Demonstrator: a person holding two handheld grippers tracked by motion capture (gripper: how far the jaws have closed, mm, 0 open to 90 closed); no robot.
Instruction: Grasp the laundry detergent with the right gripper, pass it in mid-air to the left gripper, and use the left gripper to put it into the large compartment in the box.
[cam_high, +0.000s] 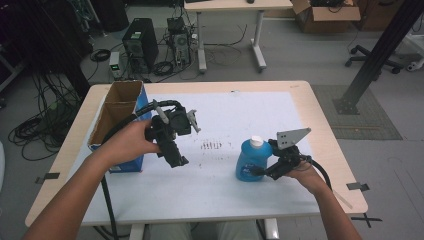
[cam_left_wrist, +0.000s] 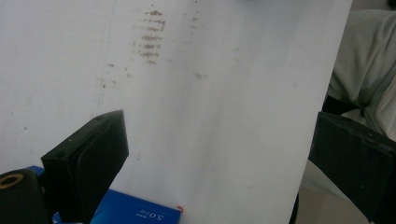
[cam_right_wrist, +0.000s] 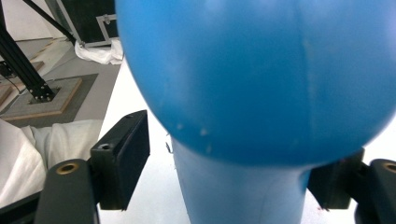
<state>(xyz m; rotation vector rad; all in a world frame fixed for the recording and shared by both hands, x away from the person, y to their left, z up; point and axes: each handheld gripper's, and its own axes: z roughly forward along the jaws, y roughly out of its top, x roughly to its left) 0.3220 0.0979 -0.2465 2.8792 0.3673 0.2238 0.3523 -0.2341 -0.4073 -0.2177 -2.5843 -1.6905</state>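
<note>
A blue bottle (cam_high: 252, 160) with a white cap stands upright on the white mat, right of the middle. My right gripper (cam_high: 261, 170) reaches it from the right, low on its body. In the right gripper view the bottle (cam_right_wrist: 261, 70) sits between the jaws of my right gripper (cam_right_wrist: 233, 182). A gap shows between the left pad (cam_right_wrist: 133, 158) and the bottle's narrower part. My left gripper (cam_high: 179, 160) hangs above the mat at centre left. Its jaws stand wide apart with nothing between them, as the left gripper view (cam_left_wrist: 219, 130) shows.
An open cardboard box with blue sides (cam_high: 117, 115) stands at the table's left, its blue corner (cam_left_wrist: 140, 212) right under my left gripper. Brown smudges (cam_high: 211, 145) mark the mat's middle. Beyond the table (cam_high: 300, 95) are a computer tower (cam_high: 141, 42), cables and another desk.
</note>
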